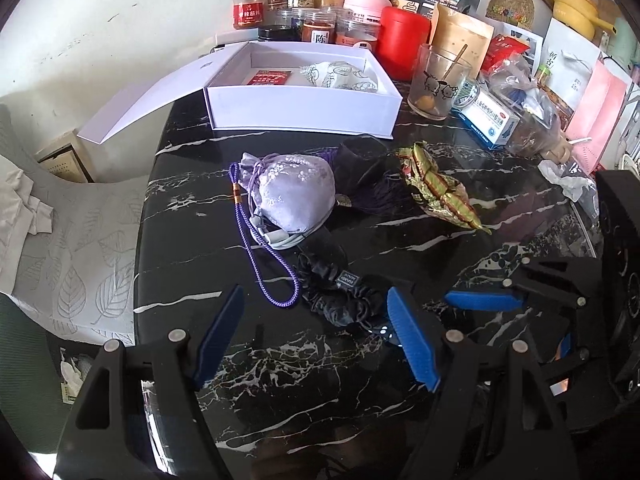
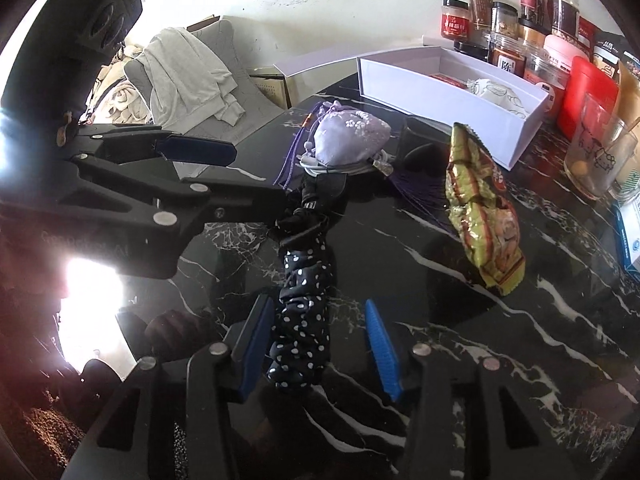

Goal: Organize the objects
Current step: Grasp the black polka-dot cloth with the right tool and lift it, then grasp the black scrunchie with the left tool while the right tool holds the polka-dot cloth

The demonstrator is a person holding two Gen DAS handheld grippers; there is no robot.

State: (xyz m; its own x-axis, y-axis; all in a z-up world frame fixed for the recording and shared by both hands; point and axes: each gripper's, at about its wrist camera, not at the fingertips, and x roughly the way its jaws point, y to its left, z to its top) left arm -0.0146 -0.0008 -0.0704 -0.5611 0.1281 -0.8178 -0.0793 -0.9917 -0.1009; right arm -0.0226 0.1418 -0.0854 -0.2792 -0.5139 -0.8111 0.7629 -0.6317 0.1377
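So the right gripper (image 2: 318,344) is down low over the black marble table (image 2: 500,340) with its jaws apart, and a polka-dot scrunchie (image 2: 302,320) lies between them, brushing or nearly brushing the left pad while the right pad stands clear of it, so I'd call that not gripped yet. The left gripper (image 1: 316,336) is spread wide too, nothing clamped, hovering right by the black scrunchie (image 1: 344,296), with its right-hand pad just at the edge of the fabric. The two scrunchies lie end to end and look like they touch or overlap where they meet, can't tell which. That's my main worry: if either one closes and lifts, the other scrunchie could get dragged along, or both grippers knock into each other since they're working so near. Also, soft bunchy fabric may get pinched by a single fold and slip out halfway to the white box (image 1: 304,108), which sits open at the back of the table with a red card and a patterned pouch already inside. The purple cord (image 1: 256,240) from the lavender pouch (image 1: 296,192) loops just beside the black scrunchie, so a sloppy grab might snag it and tug the pouch. The snack packet (image 2: 480,208) is off to the side, probably safe.
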